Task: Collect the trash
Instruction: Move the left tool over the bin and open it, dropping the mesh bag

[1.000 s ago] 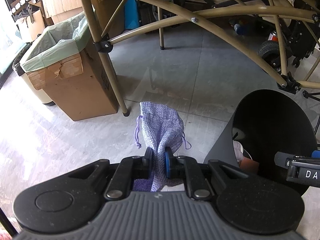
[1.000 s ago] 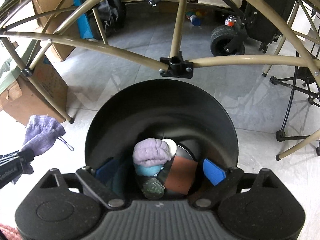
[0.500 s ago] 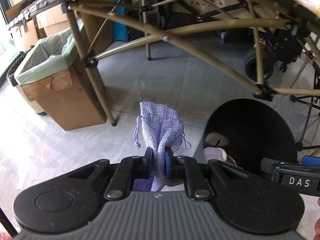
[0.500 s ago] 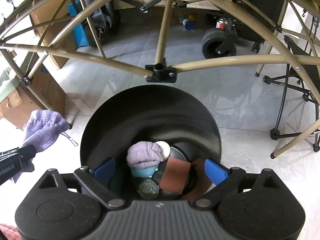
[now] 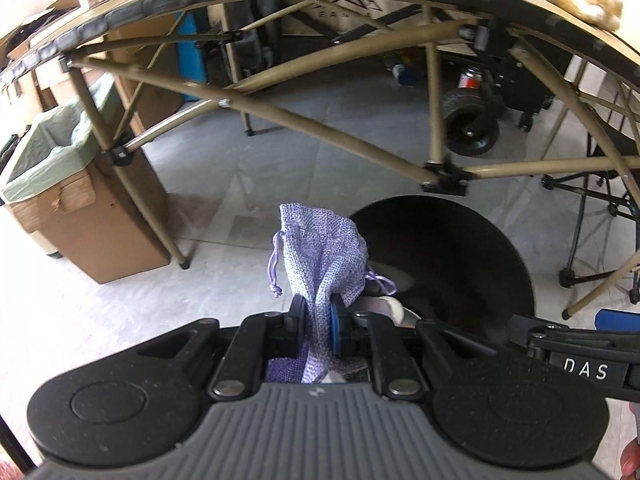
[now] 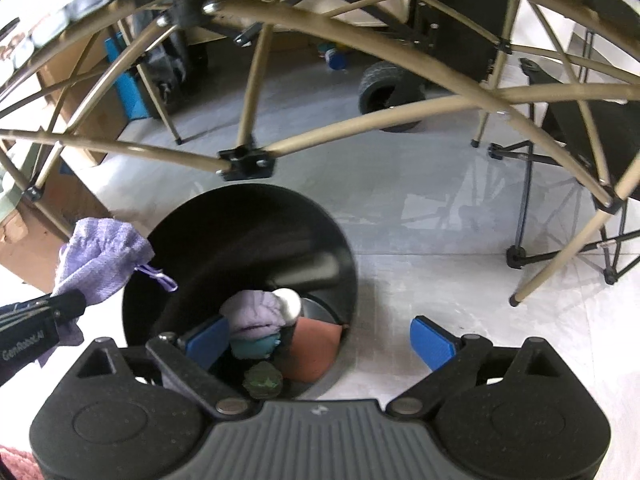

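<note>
A lilac woven drawstring pouch [image 5: 320, 248] hangs up out of my left gripper [image 5: 316, 326], which is shut on its lower cloth. The same pouch [image 6: 100, 256] shows at the left edge of the right wrist view, just outside the rim of the black round bin [image 6: 240, 232]. That bin [image 5: 448, 256] stands on the floor right of the pouch. Inside lie a lilac cloth bundle [image 6: 254, 310], a white round piece [image 6: 288, 302], a brown card [image 6: 312, 354] and a green lump [image 6: 262, 380]. My right gripper [image 6: 320, 344] is open over the bin's near right rim, holding nothing.
A folding table's tan tube frame [image 5: 320, 128] arches over the floor behind the bin. A cardboard box lined with a green bag [image 5: 76, 200] stands at the left. A black wheeled cart [image 5: 472, 120] and a folding chair's legs [image 6: 560, 208] sit at the back right.
Both grippers have drifted and risen a little. The pouch now hangs next to the bin's left rim, and the right gripper sits farther right, its right finger outside the bin.
</note>
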`<state>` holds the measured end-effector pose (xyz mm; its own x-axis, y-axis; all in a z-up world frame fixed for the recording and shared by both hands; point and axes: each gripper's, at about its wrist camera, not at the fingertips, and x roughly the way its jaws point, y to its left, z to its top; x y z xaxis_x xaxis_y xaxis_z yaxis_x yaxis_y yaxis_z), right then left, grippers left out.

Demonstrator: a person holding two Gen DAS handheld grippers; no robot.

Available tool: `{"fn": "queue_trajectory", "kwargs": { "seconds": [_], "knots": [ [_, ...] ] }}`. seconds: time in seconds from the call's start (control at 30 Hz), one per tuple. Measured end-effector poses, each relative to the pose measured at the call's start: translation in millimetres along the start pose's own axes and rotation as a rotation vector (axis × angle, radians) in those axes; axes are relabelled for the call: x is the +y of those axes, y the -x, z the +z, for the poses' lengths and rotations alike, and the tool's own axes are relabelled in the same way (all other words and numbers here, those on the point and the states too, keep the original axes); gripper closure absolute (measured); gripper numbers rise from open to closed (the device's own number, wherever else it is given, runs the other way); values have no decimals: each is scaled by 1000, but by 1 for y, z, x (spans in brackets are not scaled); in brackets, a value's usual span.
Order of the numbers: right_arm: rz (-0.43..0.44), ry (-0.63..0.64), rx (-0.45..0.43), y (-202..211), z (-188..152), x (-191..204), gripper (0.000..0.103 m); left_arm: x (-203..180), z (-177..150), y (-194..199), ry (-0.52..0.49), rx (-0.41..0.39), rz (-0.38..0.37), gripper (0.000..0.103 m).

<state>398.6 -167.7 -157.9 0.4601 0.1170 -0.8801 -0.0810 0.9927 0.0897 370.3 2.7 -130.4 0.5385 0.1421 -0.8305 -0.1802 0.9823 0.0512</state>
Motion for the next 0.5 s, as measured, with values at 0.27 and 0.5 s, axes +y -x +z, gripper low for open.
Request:
{"fn": "queue_trajectory", "kwargs": {
  "seconds": [0.27,0.5],
  "knots": [
    [-26,-57,-13,8,-6,-33,6,-34,-2,-2,-46,0,-22,90],
    [-47,-105,-21,13,-11,-62,6,-57,-6,-8,-85,16,-38,90]
  ]
}}
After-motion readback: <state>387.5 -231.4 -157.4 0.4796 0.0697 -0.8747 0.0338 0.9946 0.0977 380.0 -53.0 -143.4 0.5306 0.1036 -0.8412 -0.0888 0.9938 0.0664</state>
